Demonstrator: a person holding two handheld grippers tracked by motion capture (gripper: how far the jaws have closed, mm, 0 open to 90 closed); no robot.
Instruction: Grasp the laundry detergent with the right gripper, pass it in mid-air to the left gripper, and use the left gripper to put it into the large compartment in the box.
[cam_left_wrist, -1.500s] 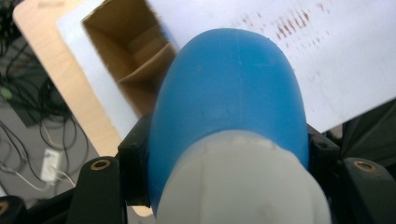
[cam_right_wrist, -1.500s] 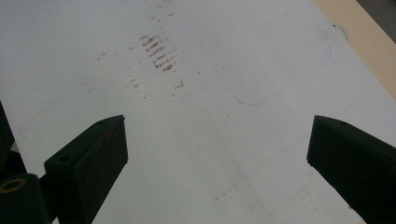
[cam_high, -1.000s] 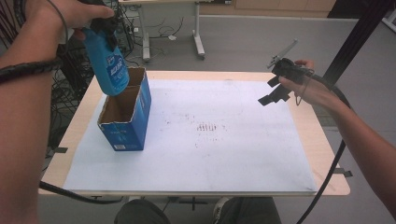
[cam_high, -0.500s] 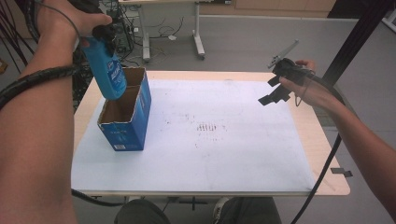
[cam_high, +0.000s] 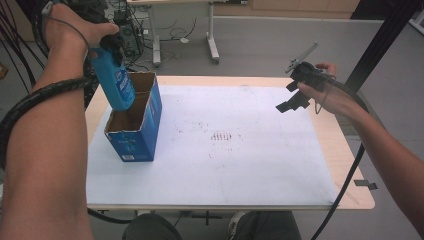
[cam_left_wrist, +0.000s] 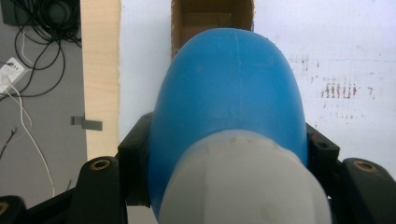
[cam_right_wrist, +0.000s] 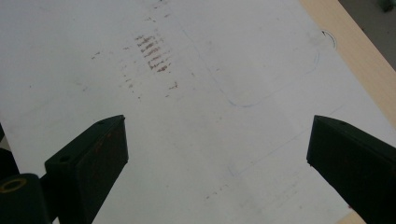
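The smooth blue plastic bottle (cam_high: 116, 82), rounded with a pale ribbed cap, sits clamped in the left gripper (cam_high: 102, 42), its base dipping into the open cardboard box (cam_high: 134, 127) below. The right gripper (cam_high: 296, 95) hovers well apart, jaws spread wide over the white sheet (cam_high: 240, 150).

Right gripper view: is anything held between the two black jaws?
No, the right gripper has its jaws standing wide apart, with just the bare white sheet on the table showing between them.
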